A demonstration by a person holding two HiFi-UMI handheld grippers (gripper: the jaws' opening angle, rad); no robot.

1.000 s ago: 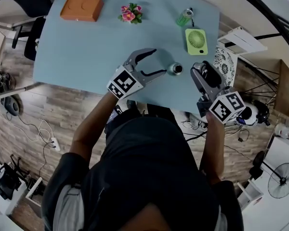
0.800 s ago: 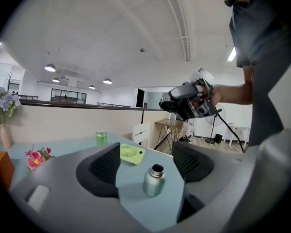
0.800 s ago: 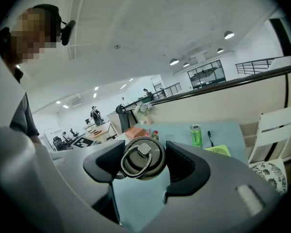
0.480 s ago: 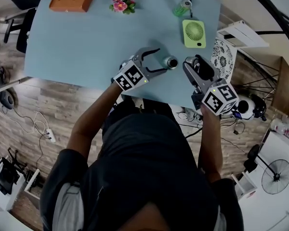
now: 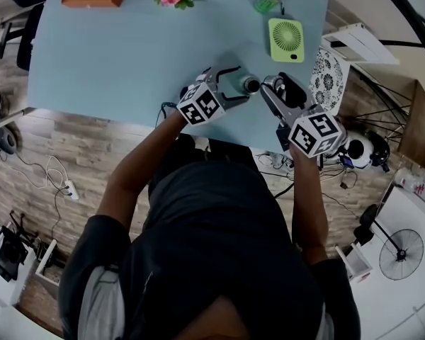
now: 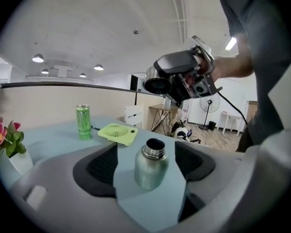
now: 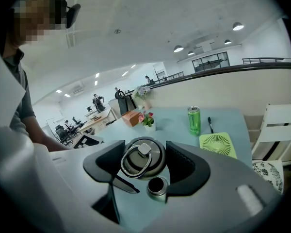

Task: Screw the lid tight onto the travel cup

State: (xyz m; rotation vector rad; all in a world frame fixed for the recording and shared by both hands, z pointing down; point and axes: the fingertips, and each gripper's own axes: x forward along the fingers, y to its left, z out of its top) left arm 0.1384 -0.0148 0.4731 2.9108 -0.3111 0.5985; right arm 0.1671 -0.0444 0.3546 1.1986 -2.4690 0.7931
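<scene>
**Change over the last 1 second**
- My left tongs (image 5: 234, 85) have moved in on the travel cup (image 6: 151, 163). They now stand apart with 1 jaw on each side of it, and neither pad visibly touches it.
- My right tongs (image 5: 278, 89), clamped on the ring-handled lid (image 7: 141, 158), have come in from the right. The cup's open mouth now shows just below the lid.
- The cup stands upright and uncapped near the near edge of the table (image 5: 127, 55).

**Judgement**
- The approach looks complete, but the cup is not yet held and the lid is not yet seated.
- Threading should wait until the left tongs grip the cup and the lid is centred.

**Writing**
- Nothing is legible on the cup or the lid.
- The green can (image 6: 83, 122) at the far right carries a claw-shaped mark, and its lettering is too small to read.
- The marker cube (image 5: 200, 106) shows a coded pattern only.
</scene>
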